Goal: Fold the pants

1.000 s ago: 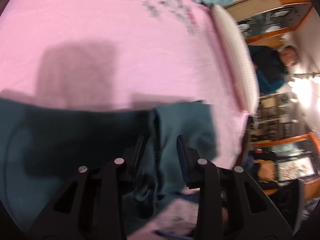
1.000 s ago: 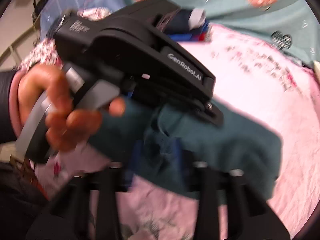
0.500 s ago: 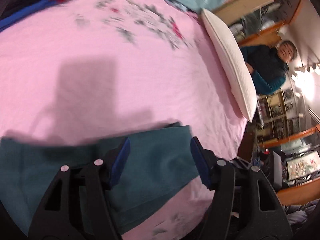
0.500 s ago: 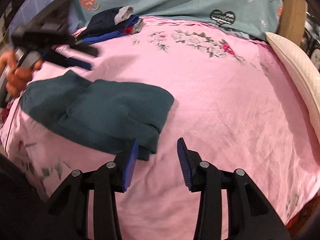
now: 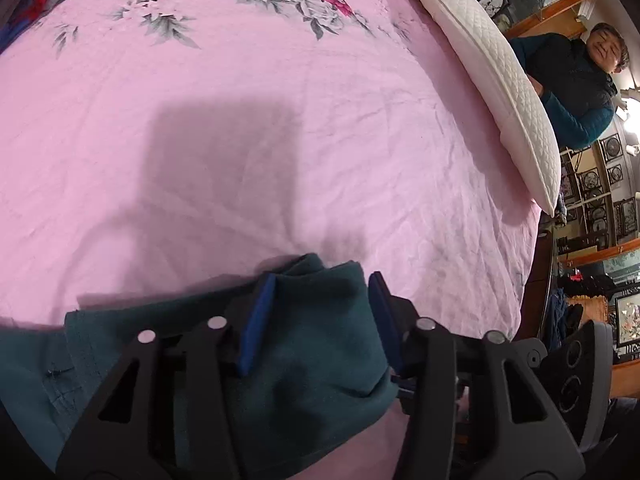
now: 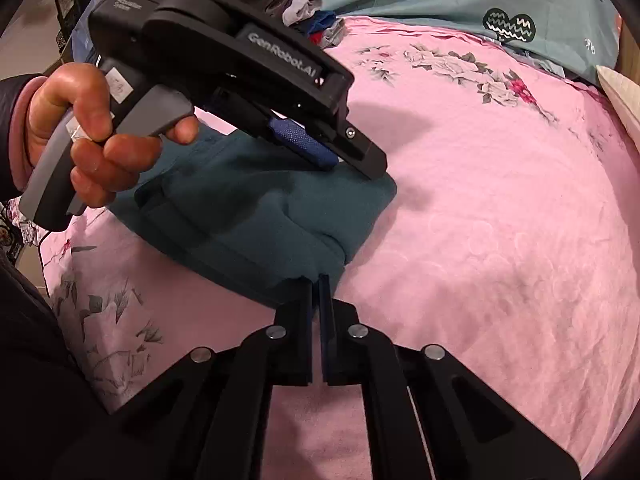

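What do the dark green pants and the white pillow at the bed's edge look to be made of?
Pants: seemingly a soft, matte knit, perhaps fleece or jersey; thick rounded folds, no sheen, a stitched seam visible. Pillow: white quilted fabric with a diamond stitch pattern and a piped edge seam, slightly smooth; its filling cannot be seen.

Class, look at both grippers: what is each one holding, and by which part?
The right gripper is shut on the near folded corner of the teal pants. The left gripper, jaws just closing, straddles the far corner; a firm hold cannot be told.
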The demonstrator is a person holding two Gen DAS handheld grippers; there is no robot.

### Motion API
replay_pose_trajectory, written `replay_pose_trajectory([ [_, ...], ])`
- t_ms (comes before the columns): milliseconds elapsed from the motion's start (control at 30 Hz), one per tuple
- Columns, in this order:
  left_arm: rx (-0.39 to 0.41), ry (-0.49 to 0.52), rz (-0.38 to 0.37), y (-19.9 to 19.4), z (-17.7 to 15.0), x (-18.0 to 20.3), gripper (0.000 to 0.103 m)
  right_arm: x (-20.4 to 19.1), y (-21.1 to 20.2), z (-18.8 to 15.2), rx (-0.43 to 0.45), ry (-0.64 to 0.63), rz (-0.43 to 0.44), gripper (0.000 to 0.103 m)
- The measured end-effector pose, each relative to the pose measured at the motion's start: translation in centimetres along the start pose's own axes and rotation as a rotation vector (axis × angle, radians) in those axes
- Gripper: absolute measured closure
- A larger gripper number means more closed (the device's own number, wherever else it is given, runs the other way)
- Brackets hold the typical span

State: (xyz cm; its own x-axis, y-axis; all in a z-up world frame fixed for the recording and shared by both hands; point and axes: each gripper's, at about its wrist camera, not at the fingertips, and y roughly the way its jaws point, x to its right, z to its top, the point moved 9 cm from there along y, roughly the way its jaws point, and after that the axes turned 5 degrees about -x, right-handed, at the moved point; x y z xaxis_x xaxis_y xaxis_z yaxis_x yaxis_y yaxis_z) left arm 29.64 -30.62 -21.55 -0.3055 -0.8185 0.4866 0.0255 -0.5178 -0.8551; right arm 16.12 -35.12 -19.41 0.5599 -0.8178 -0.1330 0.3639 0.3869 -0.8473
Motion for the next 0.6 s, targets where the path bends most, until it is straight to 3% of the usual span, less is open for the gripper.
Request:
replay_pose_trajectory([
  [133, 0.019, -0.023, 0.002, -0.1, 0.0, -0.4, 0.060, -1.8, -1.6, -1.0, 0.000, -0.042, 0.052, 0.101],
  [300, 0.038, -0.055, -0.002, -0.3, 0.1, -0.6, 0.060, -2.9, -0.8, -3.6, -0.072, -0.030, 0.122, 0.103],
  [467, 0.144, -0.105, -0.020, -4.7, -1.1, -0.7, 0.044, 0.8, -3.9, -0.6, 0.014, 0.164, 0.222, 0.093],
  [600, 0.114, -0.073, -0.031, -4.3, -4.7, 0.6, 0.042, 4.7, -2.0, 2.5, 0.020, 0.297, 0.243, 0.087],
])
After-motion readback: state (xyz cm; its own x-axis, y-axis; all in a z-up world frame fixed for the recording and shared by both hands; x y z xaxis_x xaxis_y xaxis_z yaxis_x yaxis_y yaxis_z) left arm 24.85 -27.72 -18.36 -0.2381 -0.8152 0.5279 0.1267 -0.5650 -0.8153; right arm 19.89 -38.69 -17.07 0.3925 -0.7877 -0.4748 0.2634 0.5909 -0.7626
